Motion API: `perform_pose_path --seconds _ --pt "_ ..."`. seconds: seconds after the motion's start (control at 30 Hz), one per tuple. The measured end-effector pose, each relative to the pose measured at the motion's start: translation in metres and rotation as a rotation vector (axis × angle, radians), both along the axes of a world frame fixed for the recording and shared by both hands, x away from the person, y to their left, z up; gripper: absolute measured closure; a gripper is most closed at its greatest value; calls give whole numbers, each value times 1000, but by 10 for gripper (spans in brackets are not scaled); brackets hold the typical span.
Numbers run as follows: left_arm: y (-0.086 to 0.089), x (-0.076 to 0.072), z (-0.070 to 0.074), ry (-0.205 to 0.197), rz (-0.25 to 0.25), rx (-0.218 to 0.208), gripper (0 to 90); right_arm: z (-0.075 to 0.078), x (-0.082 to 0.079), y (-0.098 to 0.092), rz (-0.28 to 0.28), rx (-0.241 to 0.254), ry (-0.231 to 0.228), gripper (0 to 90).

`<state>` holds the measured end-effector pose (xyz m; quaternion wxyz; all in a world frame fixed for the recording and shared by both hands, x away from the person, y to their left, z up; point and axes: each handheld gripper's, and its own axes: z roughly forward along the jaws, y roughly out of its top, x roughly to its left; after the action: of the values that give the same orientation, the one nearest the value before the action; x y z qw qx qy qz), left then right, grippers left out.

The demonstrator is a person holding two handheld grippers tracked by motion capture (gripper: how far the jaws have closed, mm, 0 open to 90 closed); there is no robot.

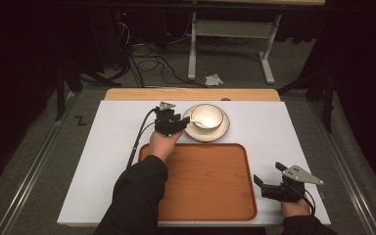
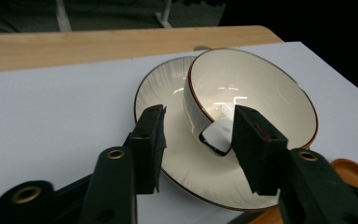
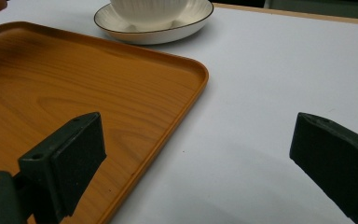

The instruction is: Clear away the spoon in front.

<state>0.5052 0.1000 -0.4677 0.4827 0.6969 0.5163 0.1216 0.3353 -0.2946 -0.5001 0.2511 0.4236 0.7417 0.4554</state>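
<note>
High view | I saw the bowl point(image 1: 207, 116) on its saucer point(image 1: 221, 132) at 12 o'clock of the tray point(image 1: 210, 181) | left hand-held gripper point(image 2: 198, 135) jaws apart astride the bowl's near rim, likely for a lift | right hand-held gripper point(image 1: 269, 176) wide apart, idle at the worktop point(image 1: 103, 161) 4 o'clock.

Dim room | grey carpet floor point(image 1: 235, 68) | white desk frame point(image 1: 232, 34) beyond | black cables point(image 1: 149, 61) | crumpled paper point(image 1: 214, 79)
</note>
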Motion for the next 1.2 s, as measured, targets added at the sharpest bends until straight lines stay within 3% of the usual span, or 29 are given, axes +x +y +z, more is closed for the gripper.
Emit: perform_pose_path --seconds 0.17,0.3,0.43,0.6,0.77,0.87,1.0,1.1,1.13,1.17,1.2 --pt "0 5 -5 49 -32 -102 527 0 -1 0 -1 5 1 41" --pt "2 8 -6 82 -31 -152 581 0 0 0 2 4 0 41" --pt "6 10 -8 103 -38 -175 619 0 0 0 6 1 -3 41" --pt "4 10 -10 111 -62 -173 679 0 0 0 5 0 -1 41" --pt "4 10 -10 104 -69 -188 710 0 0 0 7 2 -2 41" --pt "3 8 -7 85 -81 -192 791 0 0 0 5 2 -2 41" --pt "2 7 -7 73 -99 -197 824 0 0 1 6 2 0 41" --pt "1 5 -5 47 -126 -223 854 0 0 1 8 0 0 41" --pt "-2 3 -1 21 -125 -194 854 0 0 1 8 0 -1 41" --pt "-2 3 -1 21 -125 -194 855 0 1 1 8 1 -2 41" --pt "-6 1 2 -6 -138 -157 855 0 1 1 8 0 -1 41"
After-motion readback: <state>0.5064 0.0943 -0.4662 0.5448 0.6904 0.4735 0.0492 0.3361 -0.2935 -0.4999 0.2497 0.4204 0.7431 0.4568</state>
